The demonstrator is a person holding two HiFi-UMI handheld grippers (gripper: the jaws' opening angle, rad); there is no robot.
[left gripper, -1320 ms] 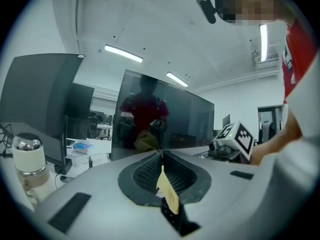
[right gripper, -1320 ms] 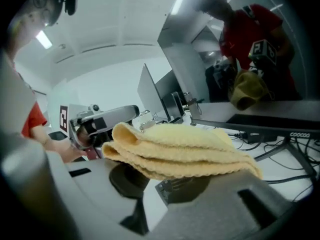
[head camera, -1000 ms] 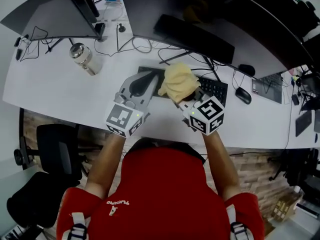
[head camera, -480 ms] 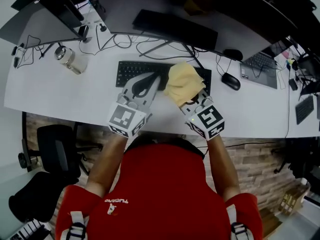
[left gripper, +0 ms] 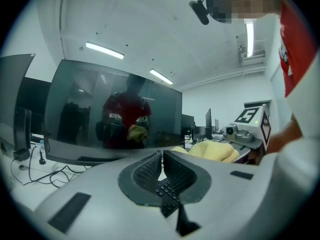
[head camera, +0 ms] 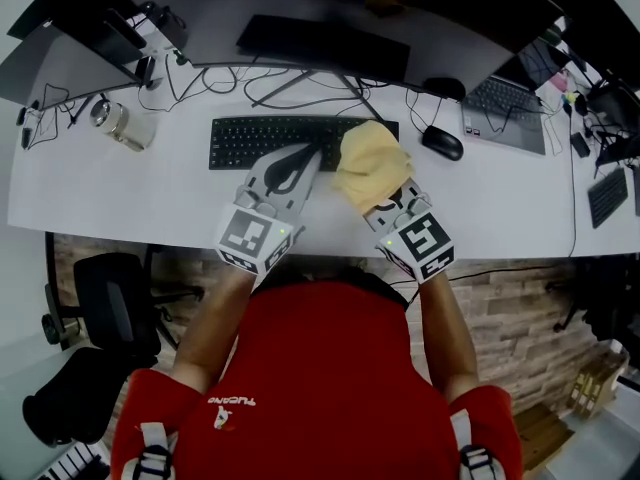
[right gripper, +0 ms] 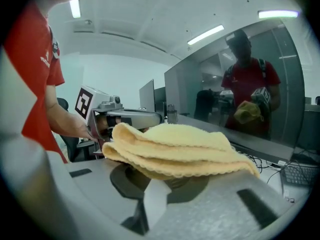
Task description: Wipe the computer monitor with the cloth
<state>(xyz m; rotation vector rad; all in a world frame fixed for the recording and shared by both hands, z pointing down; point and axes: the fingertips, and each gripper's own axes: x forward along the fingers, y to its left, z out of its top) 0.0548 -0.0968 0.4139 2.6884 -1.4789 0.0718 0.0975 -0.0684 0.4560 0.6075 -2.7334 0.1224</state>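
Cloth (right gripper: 175, 149) clamped in jaws of right gripper (right gripper: 162, 183)

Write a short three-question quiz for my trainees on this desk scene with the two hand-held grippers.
1. True or false: the left gripper has its jaws together with nothing between them.
2. Which gripper holds the folded yellow terry cloth? A) the left gripper B) the right gripper C) neither
3. Fill in: in the head view, the cloth overlaps the right end of a flat black ___ lying on the white desk.

Key: 1 true. 2 B. 3 keyboard.
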